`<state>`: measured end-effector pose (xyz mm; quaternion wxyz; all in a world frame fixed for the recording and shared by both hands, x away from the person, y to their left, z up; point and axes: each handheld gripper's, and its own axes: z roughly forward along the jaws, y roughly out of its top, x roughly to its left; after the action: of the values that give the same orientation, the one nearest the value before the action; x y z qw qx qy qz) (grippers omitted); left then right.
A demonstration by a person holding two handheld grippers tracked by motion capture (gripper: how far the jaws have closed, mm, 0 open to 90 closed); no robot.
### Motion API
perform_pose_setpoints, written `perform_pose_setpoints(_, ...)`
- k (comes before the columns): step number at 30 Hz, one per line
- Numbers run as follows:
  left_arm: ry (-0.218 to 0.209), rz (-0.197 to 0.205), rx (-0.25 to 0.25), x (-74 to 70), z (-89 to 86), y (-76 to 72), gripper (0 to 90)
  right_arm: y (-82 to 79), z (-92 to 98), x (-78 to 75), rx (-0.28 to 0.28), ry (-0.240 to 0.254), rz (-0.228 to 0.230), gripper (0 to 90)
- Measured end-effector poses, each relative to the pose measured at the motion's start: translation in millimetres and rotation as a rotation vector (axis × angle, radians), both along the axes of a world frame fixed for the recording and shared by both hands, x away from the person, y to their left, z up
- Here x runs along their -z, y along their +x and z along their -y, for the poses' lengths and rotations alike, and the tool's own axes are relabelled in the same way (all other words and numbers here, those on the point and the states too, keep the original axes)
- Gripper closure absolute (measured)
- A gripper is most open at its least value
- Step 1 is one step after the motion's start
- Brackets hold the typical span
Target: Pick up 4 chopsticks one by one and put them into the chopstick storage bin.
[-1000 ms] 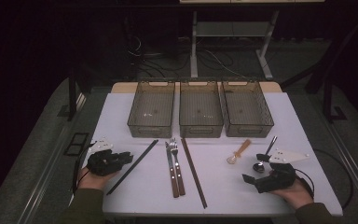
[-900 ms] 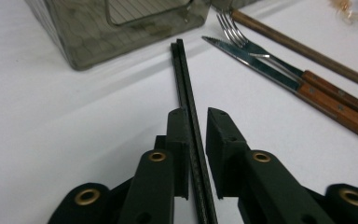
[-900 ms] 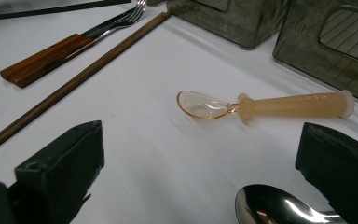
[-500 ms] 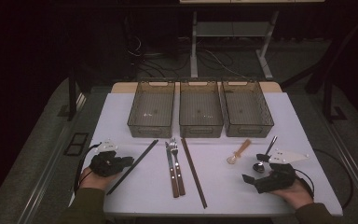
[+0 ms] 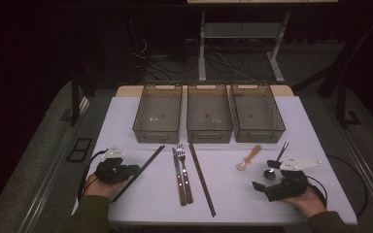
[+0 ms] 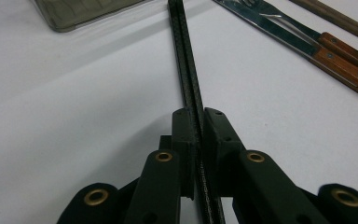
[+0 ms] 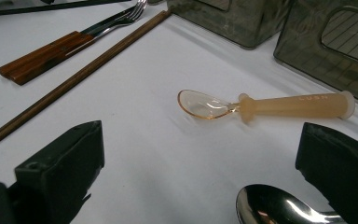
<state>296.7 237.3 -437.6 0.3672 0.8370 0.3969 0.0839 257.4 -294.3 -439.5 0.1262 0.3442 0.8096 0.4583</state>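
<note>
On the white tabletop [image 5: 126,121], lower left of the frame, our left hand-held gripper [image 6: 196,122] has just clenched on the black chopsticks [image 6: 186,70]; we judge lifting comes next.

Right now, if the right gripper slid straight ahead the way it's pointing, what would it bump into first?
Probably the metal spoon, whose bowl lies just ahead between the open right gripper's jaws. Beyond it lies the orange plastic spoon, then a bin. Depth is hard to judge.
</note>
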Motion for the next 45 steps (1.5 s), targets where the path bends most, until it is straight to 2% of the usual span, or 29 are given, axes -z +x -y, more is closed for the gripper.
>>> perform_pose_setpoints(17,0.04,-0.013,0.003,3.2,3.0,1.4,81.9,-0.3,-0.2,-0.2,0.001,-0.001,0.002,1.3)
perform_pose_setpoints(21,0.033,-0.009,-0.001,4.6,2.5,1.4,82.4,-0.2,-0.5,0.1,0.001,-0.001,0.002,1.3)
perform_pose_setpoints(25,0.062,0.002,-0.004,4.1,5.8,0.4,83.6,-0.3,-0.7,0.1,0.001,-0.002,0.003,1.3)
perform_pose_setpoints(31,0.073,0.002,-0.016,3.4,7.5,-0.1,85.0,-0.5,-1.0,-0.1,-0.001,-0.002,0.005,1.3)
perform_pose_setpoints(45,0.054,-0.001,-0.045,2.9,7.3,1.8,85.3,-0.7,-1.2,-0.1,-0.001,0.0,0.005,1.3)
